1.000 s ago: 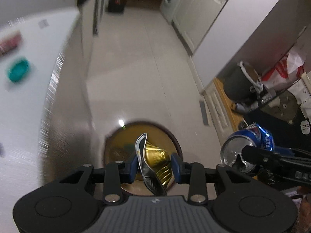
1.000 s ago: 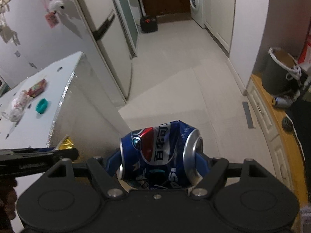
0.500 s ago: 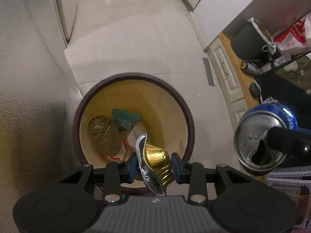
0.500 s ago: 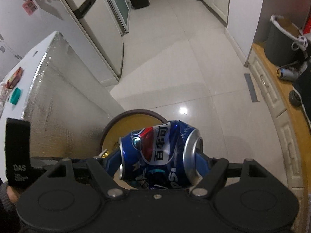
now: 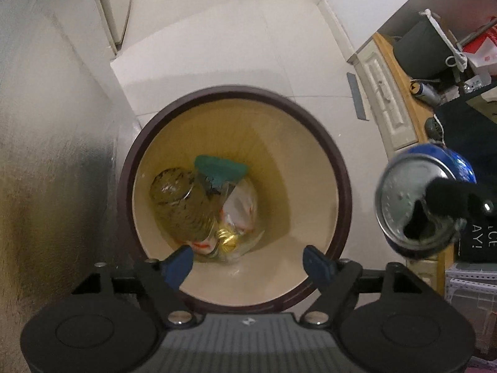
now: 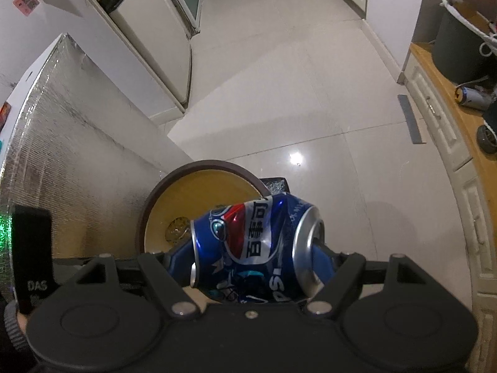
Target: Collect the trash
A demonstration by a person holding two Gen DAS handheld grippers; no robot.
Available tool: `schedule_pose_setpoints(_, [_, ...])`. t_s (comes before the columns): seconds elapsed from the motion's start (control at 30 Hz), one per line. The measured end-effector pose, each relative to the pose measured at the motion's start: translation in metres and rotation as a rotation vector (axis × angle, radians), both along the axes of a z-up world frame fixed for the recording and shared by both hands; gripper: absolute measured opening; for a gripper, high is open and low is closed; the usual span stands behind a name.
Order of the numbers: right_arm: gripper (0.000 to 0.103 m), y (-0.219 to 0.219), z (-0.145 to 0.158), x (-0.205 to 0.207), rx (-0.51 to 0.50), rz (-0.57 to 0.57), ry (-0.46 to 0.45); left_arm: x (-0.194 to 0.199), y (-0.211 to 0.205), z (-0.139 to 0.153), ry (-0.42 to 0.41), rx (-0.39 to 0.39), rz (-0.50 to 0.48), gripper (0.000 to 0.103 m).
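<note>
A round trash bin with a dark brown rim and cream inside stands on the floor right below my left gripper, which is open and empty above it. Inside lie a clear bottle, a green piece, clear plastic and the gold wrapper. My right gripper is shut on a dented blue Pepsi can, held beside the bin. The can also shows in the left wrist view, to the right of the bin.
A silver foil-clad counter side stands left of the bin. A fridge is behind it. On the right, a wooden ledge carries a dark bucket and a lying can. Pale tiled floor lies beyond.
My left gripper has opened over the bin and the gold wrapper has dropped into it. Both grippers have come closer to the bin. The right gripper still holds the can.
</note>
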State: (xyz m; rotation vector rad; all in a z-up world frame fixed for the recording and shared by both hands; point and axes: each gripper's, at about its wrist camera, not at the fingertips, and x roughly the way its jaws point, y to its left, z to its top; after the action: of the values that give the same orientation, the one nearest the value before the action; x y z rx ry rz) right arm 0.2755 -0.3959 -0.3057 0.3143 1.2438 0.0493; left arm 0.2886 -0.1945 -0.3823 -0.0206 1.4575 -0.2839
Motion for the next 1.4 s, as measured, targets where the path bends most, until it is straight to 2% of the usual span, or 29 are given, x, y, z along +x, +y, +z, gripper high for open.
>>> schedule_pose_setpoints(0.17, [0.079, 0.009, -0.021, 0.009, 0.035, 0.044, 0.033, -0.009, 0.017, -0.003, 0.016, 0.017, 0.038, 0.082])
schedule_pose_setpoints(0.4, [0.083, 0.042, -0.049, 0.026, 0.066, 0.177, 0.044, -0.021, 0.031, 0.0, 0.025, 0.016, 0.052, 0.091])
schedule_pose_setpoints(0.47, [0.1, 0.047, -0.055, 0.028, 0.065, 0.195, 0.068, -0.023, 0.032, 0.001, 0.02, 0.017, 0.05, 0.094])
schedule_pose_setpoints(0.5, [0.101, 0.049, -0.056, 0.027, 0.056, 0.197, 0.071, -0.024, 0.032, 0.002, 0.015, 0.019, 0.047, 0.096])
schedule_pose_setpoints(0.67, [0.101, 0.045, -0.052, 0.014, 0.044, 0.203, 0.071, -0.029, 0.03, 0.006, -0.004, 0.032, 0.044, 0.103])
schedule_pose_setpoints(1.0, [0.102, 0.03, -0.038, -0.008, 0.055, 0.204, 0.078, -0.034, 0.03, 0.023, -0.024, 0.04, 0.037, 0.103])
schedule_pose_setpoints(1.4, [0.103, 0.023, 0.0, -0.022, 0.053, 0.176, 0.006, -0.042, 0.038, 0.071, -0.082, 0.043, 0.045, 0.103])
